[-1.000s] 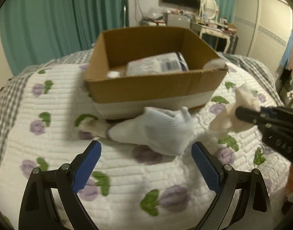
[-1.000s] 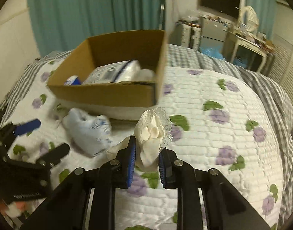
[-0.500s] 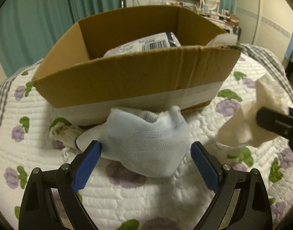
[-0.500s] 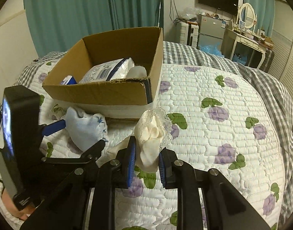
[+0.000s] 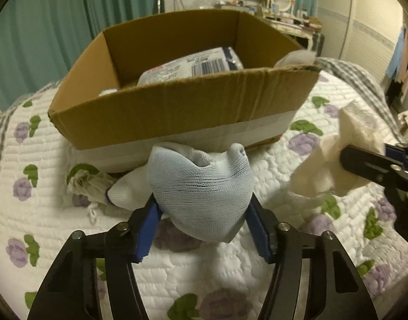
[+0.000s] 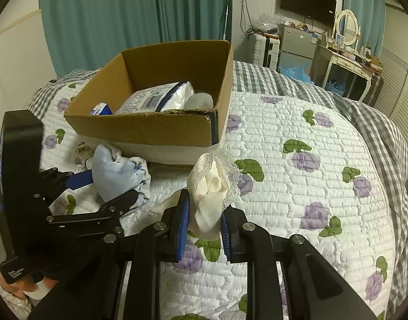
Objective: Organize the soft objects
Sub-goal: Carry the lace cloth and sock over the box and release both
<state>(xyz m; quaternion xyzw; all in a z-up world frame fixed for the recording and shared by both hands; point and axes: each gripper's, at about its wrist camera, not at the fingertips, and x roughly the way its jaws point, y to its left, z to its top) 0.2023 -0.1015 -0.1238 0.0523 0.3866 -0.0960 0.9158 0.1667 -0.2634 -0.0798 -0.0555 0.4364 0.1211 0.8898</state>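
Quilted bed (image 5: 230, 280): beside the box (image 5: 177, 112), left gripper (image 5: 204, 213) has just closed onto the sock (image 5: 201, 186); right gripper (image 6: 205, 221) pinches lace cloth (image 6: 212, 186), ready for boxing.

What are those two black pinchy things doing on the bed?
A person is tidying soft things into the cardboard box. The left gripper has just been closing its jaws around a pale blue sock beside the box. The right gripper holds a cream lacy cloth above the quilt.
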